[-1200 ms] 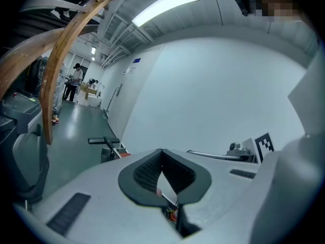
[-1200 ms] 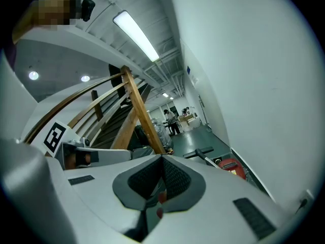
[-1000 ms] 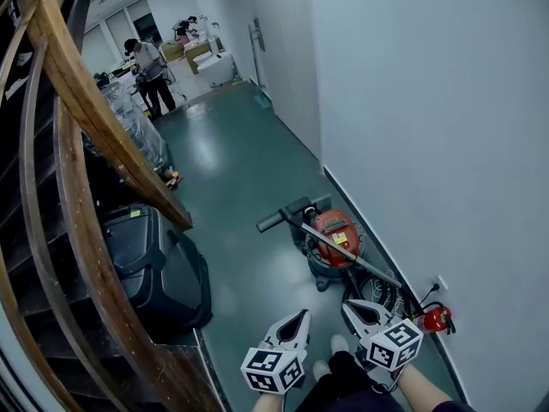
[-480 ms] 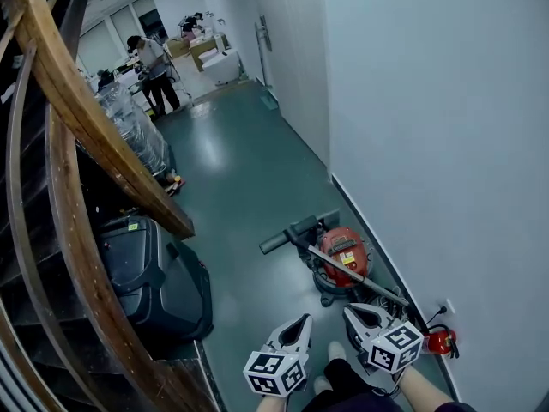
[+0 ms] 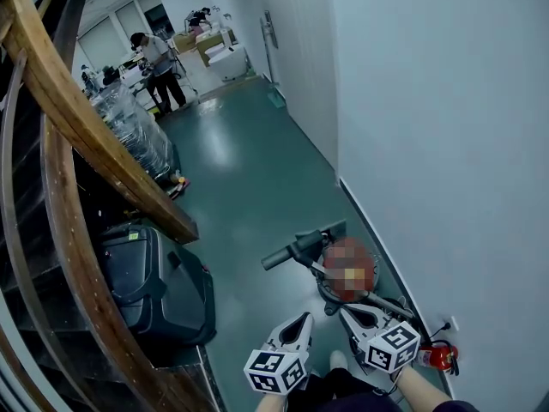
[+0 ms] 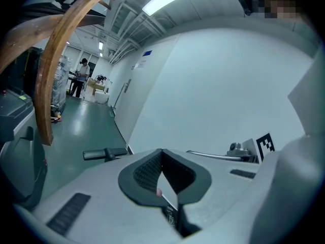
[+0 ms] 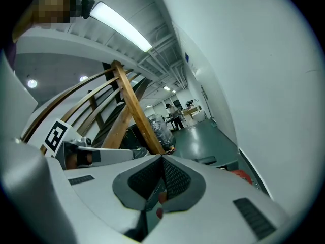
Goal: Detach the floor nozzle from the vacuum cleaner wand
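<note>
Both tongs are closed tight with nothing between the jaws. The left gripper (image 5: 300, 320) and the right gripper (image 5: 346, 309) sit side by side at the near edge of the head view, both aimed away from the person and a little downward.

Just beyond them on the green floor (image 5: 249, 187), close to the white wall (image 5: 446, 144) on the right, stands the vacuum's round body (image 5: 330, 290). The wand (image 5: 388, 300) lies slanted over it. Its near-right end comes down just beside the right gripper, and its far-left end meets the floor nozzle (image 5: 302, 245).

The nozzle is the dark bar farther off, nearly straight ahead of the left gripper and to the left of the right one. Its long axis runs from near-left to far-right, crosswise to the wand, which joins it around the middle.

So the right gripper is nearer the wand's shaft, and the left has the more direct line to the nozzle, above all to its near-left end. Neither touches anything yet, and both would have to open before taking hold.

The likely split is that the right steadies the wand while the left draws the nozzle off along the wand's line, toward the far left. The joint itself is too small to read here.
</note>
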Demonstrator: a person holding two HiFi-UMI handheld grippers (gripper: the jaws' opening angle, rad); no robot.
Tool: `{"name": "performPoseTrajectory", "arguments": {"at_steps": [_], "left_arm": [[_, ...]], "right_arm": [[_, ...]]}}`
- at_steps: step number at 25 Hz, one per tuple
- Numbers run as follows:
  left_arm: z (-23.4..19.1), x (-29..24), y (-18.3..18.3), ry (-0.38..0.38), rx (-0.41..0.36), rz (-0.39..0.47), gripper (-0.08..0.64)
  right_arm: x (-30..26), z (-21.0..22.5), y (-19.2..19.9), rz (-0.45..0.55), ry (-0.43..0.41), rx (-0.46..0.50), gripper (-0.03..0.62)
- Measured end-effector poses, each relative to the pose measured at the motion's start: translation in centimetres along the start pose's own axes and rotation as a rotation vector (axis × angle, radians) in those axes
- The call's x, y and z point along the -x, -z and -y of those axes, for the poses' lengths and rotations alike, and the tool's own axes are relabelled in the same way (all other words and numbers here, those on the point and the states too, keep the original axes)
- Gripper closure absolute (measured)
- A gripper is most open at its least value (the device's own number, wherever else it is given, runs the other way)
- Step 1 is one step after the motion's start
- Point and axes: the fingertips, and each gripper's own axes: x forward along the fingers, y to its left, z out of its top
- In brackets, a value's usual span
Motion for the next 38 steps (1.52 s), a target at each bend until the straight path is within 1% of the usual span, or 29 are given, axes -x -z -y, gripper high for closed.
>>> {"name": "performPoseTrajectory", "arguments": {"at_steps": [5,13,18,24,28,38], "left_arm": [[-1.6,-1.9,-0.8,0.007,0.002,-0.018,0.557],[-4.9,-4.3,-1.9,0.068,0.008,-0.064,0.557],[-7.2,-5.2,-2.7,0.099,0.012,-0.078,0.557],[-9.2,-6.9,-2.7,0.096,0.034,-0.095,0.557],[-9.9,-8.3,-2.6,0.083,0.061,-0.098,0.557],[-11.9,-12.0,-0.9,0.025,0.127,-0.122,0.557]], "right_arm": [[-2.0,1.3,-0.6,-0.005,0.012,-0.013,0.575],[-5.4,2.9,-1.1,-0.007,0.084,-0.039,0.575],[-7.5,3.4,-1.4,-0.003,0.128,-0.025,0.575],[-9.4,5.0,-1.3,-0.033,0.146,-0.007,0.575],[-10.5,6.4,-1.3,-0.057,0.138,0.006,0.575],[-13.1,10.0,0.3,-0.121,0.097,-0.011,0.575]]}}
